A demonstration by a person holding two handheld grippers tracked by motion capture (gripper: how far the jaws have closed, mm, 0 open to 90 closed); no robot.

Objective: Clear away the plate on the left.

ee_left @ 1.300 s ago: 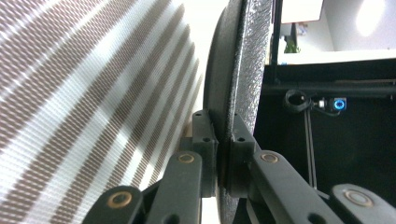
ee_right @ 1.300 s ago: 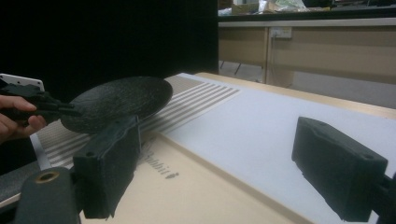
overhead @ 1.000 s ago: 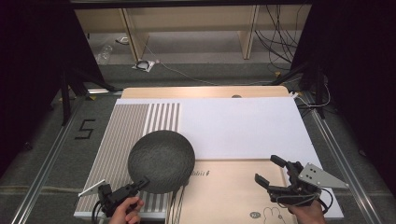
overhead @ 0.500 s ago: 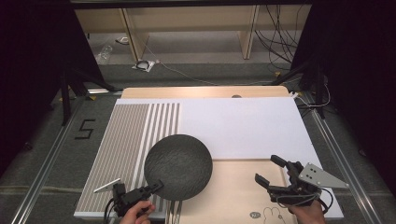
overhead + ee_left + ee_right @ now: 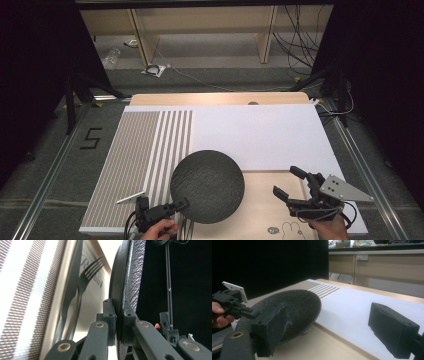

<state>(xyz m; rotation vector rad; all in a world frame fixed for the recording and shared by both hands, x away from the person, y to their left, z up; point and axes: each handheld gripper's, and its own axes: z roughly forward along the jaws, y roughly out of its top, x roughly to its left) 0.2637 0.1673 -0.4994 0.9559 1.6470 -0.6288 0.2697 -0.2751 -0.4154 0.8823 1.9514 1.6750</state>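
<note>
Plate (image 5: 207, 186) shifted rightward since earlier frames, off striped mat (image 5: 135, 160), now over seam between white sheet (image 5: 260, 135) and wooden board (image 5: 260, 210). Left claw (image 5: 181, 204) clamped on plate's near rim, plate lifted and tilted. Right claw (image 5: 289, 183) spread wide, empty, just right of plate. Knife (image 5: 71, 287) and fork (image 5: 86, 272) lie below plate on bench.
</note>
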